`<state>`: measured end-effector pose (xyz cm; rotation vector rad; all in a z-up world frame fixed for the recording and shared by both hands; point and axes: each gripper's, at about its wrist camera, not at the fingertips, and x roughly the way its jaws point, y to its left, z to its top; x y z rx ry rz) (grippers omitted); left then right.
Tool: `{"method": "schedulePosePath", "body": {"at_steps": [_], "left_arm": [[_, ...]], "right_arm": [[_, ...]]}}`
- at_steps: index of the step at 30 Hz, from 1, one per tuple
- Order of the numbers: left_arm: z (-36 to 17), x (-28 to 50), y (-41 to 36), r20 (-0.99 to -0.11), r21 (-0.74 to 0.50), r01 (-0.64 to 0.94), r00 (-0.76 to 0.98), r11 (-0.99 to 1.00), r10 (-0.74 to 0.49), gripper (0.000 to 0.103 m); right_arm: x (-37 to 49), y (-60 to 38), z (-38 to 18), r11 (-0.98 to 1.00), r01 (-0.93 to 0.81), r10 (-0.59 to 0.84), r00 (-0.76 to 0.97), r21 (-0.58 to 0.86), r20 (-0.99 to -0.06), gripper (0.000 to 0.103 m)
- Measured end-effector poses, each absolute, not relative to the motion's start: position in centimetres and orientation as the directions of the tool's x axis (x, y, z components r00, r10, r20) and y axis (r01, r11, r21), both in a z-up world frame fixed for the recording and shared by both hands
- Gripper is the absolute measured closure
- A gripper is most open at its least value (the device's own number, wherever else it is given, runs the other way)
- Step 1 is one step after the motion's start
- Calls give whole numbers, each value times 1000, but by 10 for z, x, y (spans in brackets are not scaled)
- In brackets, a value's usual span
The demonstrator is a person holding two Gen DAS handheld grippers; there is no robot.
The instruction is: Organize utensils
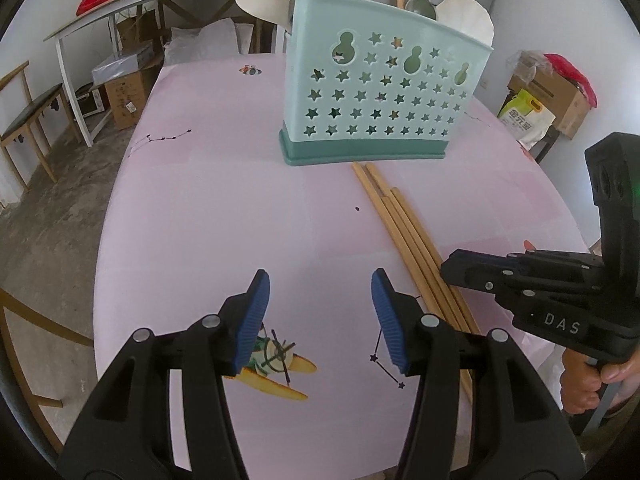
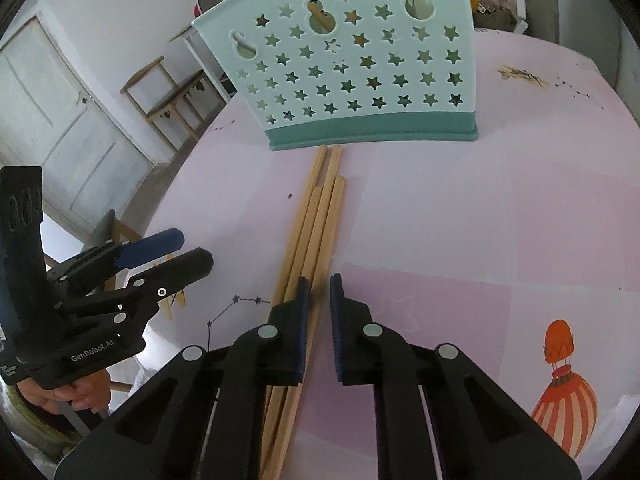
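Observation:
Several wooden chopsticks (image 1: 404,232) (image 2: 316,216) lie side by side on the pink tablecloth, their far ends against the base of a teal star-holed utensil holder (image 1: 376,92) (image 2: 352,64). White spoons (image 1: 262,4) and a dark ladle (image 1: 420,6) stick out of the holder. My right gripper (image 2: 320,296) (image 1: 444,270) is low over the near part of the chopsticks. Its jaws are narrow, one chopstick runs through the gap, and a sliver of cloth shows beside it. My left gripper (image 1: 320,292) (image 2: 192,250) stands open over bare cloth left of the chopsticks, holding nothing.
The round table's edge (image 1: 108,216) drops off to the left, with wooden chairs (image 2: 168,92) and cardboard boxes (image 1: 126,98) on the floor beyond. A small pile of thin sticks (image 2: 520,76) lies at the far right. A person's hand (image 1: 588,384) grips the right handle.

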<state>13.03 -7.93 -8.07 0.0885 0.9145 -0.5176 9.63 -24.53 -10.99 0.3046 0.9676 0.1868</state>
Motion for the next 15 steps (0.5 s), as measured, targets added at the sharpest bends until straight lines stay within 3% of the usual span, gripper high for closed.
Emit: {"method": "schedulePosePath", "body": {"at_steps": [15], "left_arm": [[-80, 112, -101, -748, -190, 573, 442, 797, -496, 53]], "right_arm": [[83, -273, -104, 969, 90, 135, 587, 230, -798, 96]]}}
